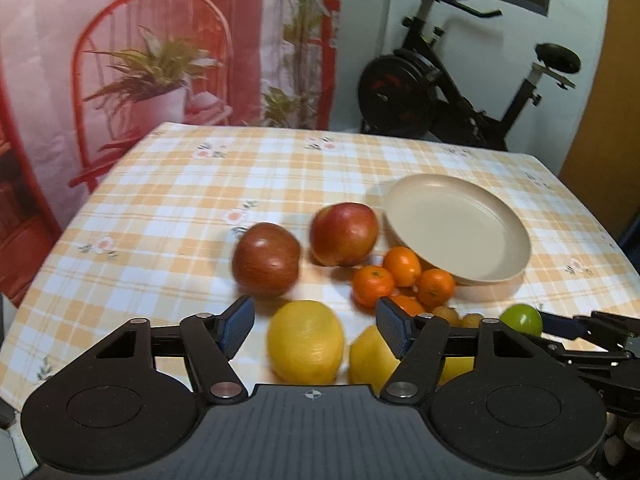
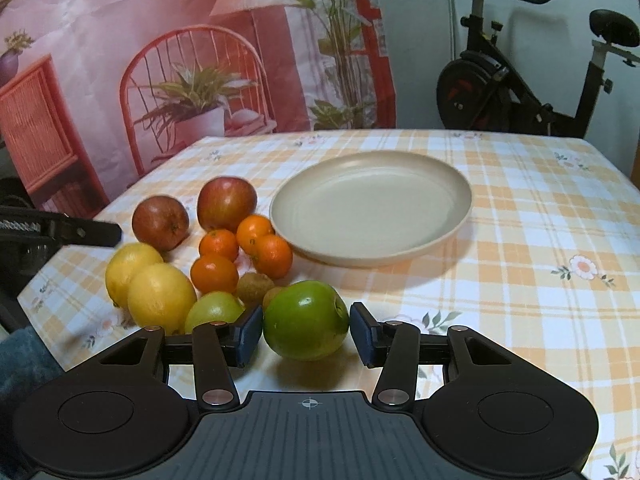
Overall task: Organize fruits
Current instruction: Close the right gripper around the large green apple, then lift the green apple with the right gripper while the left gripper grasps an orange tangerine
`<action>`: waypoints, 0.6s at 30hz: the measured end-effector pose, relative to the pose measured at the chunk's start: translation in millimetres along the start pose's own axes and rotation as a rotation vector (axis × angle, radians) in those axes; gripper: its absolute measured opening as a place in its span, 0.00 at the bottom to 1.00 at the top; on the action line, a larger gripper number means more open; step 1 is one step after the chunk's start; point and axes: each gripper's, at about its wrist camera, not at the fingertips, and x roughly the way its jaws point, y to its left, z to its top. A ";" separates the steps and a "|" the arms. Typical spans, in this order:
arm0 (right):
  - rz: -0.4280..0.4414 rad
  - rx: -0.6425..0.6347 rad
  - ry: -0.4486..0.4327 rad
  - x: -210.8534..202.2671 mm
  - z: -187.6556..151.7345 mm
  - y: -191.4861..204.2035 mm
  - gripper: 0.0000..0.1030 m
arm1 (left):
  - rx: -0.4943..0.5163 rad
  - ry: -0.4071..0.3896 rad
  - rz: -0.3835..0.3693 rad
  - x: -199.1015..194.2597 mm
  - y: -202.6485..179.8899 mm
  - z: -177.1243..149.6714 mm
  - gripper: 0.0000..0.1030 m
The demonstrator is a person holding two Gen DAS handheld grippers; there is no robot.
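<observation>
Two grippers work over a checked tablecloth (image 2: 520,216) strewn with fruit. Farthest left in the right wrist view, the left gripper (image 2: 100,233) reaches in as a dark finger above the lemons; in its own view the left gripper (image 1: 316,326) hangs with its jaws apart, nothing pressed between the blue pads (image 1: 236,330), one lemon (image 1: 306,342) lying on the cloth in the gap below them and a second lemon (image 1: 370,358) partly behind the right-hand pad. Beyond those sit two red apples (image 1: 266,264), side by side and just apart. Next come the mandarins (image 2: 218,244), four in a tight cluster touching one another, with two brown kiwis (image 2: 254,286) just in front of them and a pale green apple (image 2: 212,310) beside the lemons. Further right, the right gripper (image 2: 306,334) straddles a bright green apple (image 2: 306,320): the left pad looks to touch its skin, while a thin gap shows at the right pad, so the jaws stand around it and not clamped. Beyond it lies a beige plate (image 2: 452,188), bare, its near rim close to the mandarins. Behind the table at the far right stands an exercise bike (image 2: 520,76).
</observation>
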 end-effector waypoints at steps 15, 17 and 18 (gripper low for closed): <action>-0.007 0.037 -0.053 -5.1 8.7 -15.3 0.43 | -0.048 0.284 -0.153 64.1 -22.2 28.7 0.52; -0.003 0.042 -0.055 -4.7 9.0 -16.8 0.43 | -0.077 0.320 -0.162 72.0 -19.4 31.2 0.52; -0.002 0.046 -0.054 -4.2 8.9 -17.6 0.43 | -0.087 0.333 -0.167 75.4 -18.4 32.3 0.52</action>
